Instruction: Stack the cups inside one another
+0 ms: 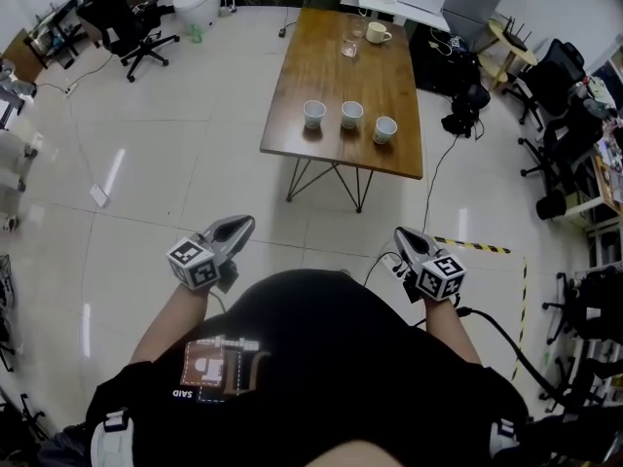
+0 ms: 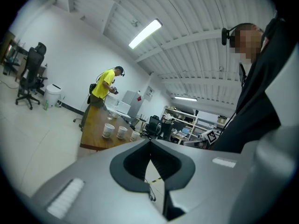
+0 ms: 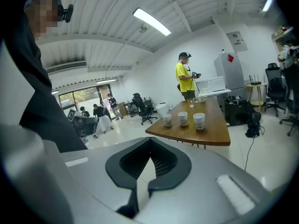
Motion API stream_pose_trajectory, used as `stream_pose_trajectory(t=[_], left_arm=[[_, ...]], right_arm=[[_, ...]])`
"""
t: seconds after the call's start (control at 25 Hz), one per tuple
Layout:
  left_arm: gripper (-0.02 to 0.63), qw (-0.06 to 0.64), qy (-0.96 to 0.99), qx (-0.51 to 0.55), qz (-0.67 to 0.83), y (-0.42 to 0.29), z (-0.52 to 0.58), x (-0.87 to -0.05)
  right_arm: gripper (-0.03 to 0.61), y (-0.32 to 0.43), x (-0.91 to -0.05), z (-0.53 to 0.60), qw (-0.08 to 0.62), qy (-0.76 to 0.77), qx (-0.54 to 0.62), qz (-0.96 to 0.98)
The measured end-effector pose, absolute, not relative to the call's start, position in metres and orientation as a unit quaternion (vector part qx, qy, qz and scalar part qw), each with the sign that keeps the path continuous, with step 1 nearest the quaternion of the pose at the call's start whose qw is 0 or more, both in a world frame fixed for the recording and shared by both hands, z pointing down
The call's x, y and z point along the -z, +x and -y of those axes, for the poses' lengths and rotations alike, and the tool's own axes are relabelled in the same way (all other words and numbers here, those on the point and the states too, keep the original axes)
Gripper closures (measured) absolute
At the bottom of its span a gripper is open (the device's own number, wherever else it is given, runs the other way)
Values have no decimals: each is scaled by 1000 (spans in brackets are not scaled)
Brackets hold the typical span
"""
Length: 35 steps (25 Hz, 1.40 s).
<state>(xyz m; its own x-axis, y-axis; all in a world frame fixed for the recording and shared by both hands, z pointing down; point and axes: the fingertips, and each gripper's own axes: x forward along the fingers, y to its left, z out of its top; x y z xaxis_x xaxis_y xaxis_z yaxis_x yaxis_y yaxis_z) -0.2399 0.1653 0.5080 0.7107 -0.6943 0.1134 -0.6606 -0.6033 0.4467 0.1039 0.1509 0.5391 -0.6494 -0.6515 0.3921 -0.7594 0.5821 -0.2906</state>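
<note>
Your left gripper (image 1: 241, 226) is low in front of your body, its jaws pressed together with nothing between them. Your right gripper (image 1: 404, 234) is level with it on your other side, jaws likewise together and empty. Both point across the pale floor (image 1: 175, 163) toward the wooden table (image 1: 331, 71) and are well apart from it.

Three white cups stand in a row near the table's near edge. The left cup (image 1: 313, 114) and the middle cup (image 1: 351, 115) are side by side, and the right cup (image 1: 385, 129) sits nearest the near right corner. Each is upright and apart from its neighbours, with none inside another.

Toward the table's far end a clear glass (image 1: 349, 47) stands near a white mug (image 1: 377, 33). A person in a yellow shirt (image 3: 185, 80) stands at that far end. A black office chair (image 1: 127, 27) is off to the far left.
</note>
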Motion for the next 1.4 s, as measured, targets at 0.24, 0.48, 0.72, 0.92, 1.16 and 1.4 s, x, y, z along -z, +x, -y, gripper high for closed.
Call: stream_pose_trajectory(t=[0.24,0.48,0.72,0.92,1.16,1.4], left_arm=[[612,224,867,43,443,-203,-107,-489],[612,217,867,35,447,-161,-51,-479],[612,221,879,26,423,-161,9,-492],[612,221,898,15,380,-181,64,-505],[612,199,924,-58,322,-193,125,-532],[611,126,937,-146,291,-163,174,-552]], right_arm=[[565,133,-526,-61,140,332,-181,915],[565,154,-517,8,138,311,-167,925],[565,147,-526,55,144,328,-177,917],[565,129,-532,94,174,369,-173,896],[565,121,-538,143,164,424,-210,866],[564,149,-545,174,149,434,-218,861]])
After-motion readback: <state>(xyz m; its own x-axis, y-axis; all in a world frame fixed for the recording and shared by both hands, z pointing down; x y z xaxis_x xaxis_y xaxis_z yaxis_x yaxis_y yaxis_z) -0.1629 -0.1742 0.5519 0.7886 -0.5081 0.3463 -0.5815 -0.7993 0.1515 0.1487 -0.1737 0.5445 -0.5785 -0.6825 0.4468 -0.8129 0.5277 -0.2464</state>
